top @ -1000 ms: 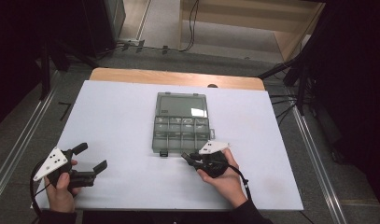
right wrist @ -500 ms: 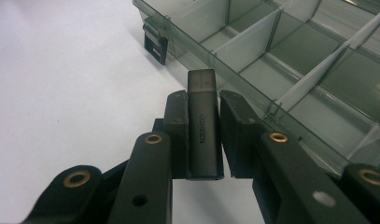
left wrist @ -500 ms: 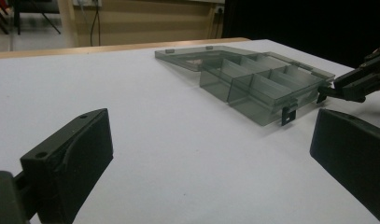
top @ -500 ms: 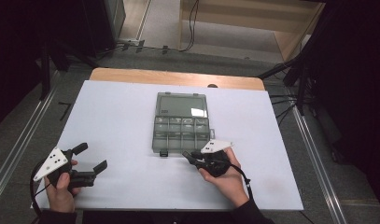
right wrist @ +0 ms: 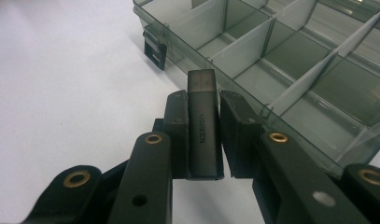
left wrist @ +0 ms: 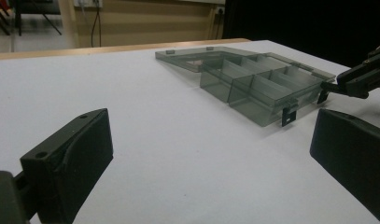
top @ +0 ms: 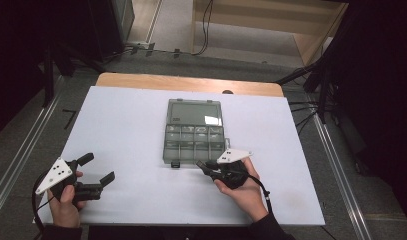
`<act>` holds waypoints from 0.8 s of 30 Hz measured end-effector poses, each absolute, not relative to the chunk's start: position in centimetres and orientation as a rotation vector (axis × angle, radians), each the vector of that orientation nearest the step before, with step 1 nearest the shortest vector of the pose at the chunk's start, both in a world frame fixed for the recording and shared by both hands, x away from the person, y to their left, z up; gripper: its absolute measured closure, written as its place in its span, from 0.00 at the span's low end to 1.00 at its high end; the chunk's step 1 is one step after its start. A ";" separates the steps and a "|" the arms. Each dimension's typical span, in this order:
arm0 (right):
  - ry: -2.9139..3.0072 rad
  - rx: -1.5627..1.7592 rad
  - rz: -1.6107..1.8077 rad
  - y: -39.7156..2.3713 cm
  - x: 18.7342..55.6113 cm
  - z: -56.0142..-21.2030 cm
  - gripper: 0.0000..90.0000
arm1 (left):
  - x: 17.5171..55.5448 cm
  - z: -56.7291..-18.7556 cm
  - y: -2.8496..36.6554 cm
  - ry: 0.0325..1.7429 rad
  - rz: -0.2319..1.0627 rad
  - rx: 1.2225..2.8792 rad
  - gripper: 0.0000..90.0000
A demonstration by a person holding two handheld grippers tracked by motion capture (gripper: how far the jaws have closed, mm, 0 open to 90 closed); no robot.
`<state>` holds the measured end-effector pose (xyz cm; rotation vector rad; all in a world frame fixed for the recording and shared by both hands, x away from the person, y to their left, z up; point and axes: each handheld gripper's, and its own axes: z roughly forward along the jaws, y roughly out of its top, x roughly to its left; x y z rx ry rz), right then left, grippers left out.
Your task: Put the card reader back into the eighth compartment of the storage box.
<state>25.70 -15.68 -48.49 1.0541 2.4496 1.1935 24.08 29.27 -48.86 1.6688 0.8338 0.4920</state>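
A dark room with cables on the floor surrounds the white counter (top: 131, 125), whose wooden far edge shows beyond the white sheet. At the left, the left tool (top: 96, 170) rests near the counter's front corner in the person's hand, its jaws spread wide and holding nothing, well apart from the work. In the middle lies the box (top: 193, 132), a smoky clear organiser with its lid folded back flat on the far side and its row of compartments facing up; as far as can be told, every compartment looks bare. At the right, the right tool (top: 205, 166) sits at the box's near right corner, its jaws pinching a small dark stick (right wrist: 202, 126) marked with faint lettering, which stands upright between the pads (right wrist: 176, 135) with its tip pointing at the box's front wall. The stick is thus just outside the box, near its rim, not yet over any compartment. By my reading, the pick-up is done and the placing is left: the stick has to be carried over the rim, lowered into a compartment and let go.
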 end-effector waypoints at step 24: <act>2.429 1.049 1.213 -16.1 25.6 -47.8 0.80 | 24.1 -48.9 29.3 0.831 0.490 1.667 0.00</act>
